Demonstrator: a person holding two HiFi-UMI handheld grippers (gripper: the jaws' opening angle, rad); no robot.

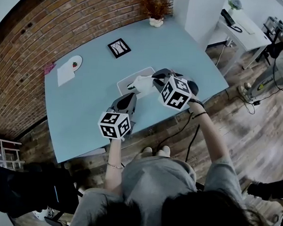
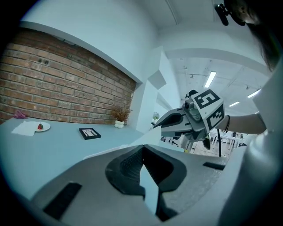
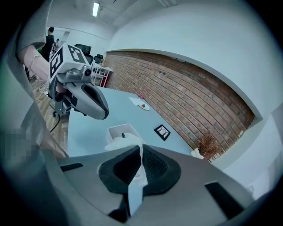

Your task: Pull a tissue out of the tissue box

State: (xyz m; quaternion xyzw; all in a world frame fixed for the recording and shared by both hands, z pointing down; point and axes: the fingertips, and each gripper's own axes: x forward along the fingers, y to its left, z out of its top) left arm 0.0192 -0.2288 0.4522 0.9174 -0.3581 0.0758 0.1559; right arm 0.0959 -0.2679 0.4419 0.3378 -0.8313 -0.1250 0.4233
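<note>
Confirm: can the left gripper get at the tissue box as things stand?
Probably yes: the left gripper sits right by the tissue box, nothing between them; the right gripper, shut on the tissue, is on its other side.

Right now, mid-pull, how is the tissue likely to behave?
Probably floppy: the tissue crumples in soft folds between the tissue box and the right tongs. Likely light and tear-prone, since it looks thin where pinched.

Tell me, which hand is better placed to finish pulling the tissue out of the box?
Right. The right gripper is shut on the tissue, just above the box. The left gripper sits by the box's near side, shut, with nothing between its jaws.
</note>
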